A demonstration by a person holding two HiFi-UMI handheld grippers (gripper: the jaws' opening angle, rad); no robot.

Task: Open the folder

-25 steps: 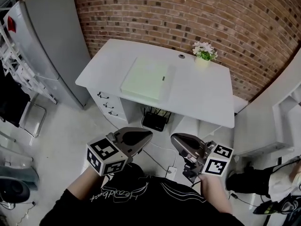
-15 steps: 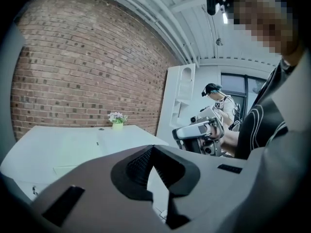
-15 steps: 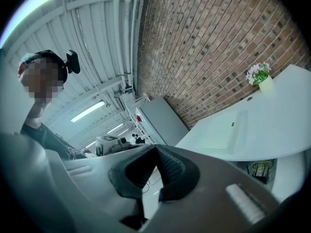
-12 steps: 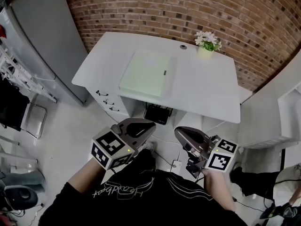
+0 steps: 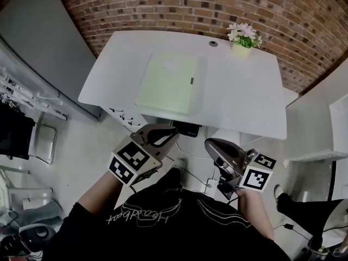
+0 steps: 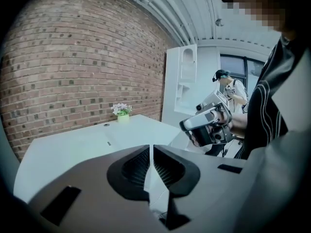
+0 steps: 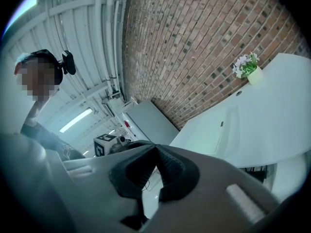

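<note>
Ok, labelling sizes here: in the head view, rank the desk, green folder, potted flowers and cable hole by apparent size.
1. desk
2. green folder
3. potted flowers
4. cable hole
All sit at similar range, so the order holds.

We look steeply down from the head onto the worktop (image 5: pixel 239 102), left claw (image 5: pixel 173 135) and right claw (image 5: pixel 209 143) cameras face it low, sharing flowers (image 5: pixel 244 35).

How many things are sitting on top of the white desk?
2. A pale green folder lies flat left of the middle of the desk, and a small pot of flowers stands at the far right by the brick wall. The round hole belongs to the desk.
</note>
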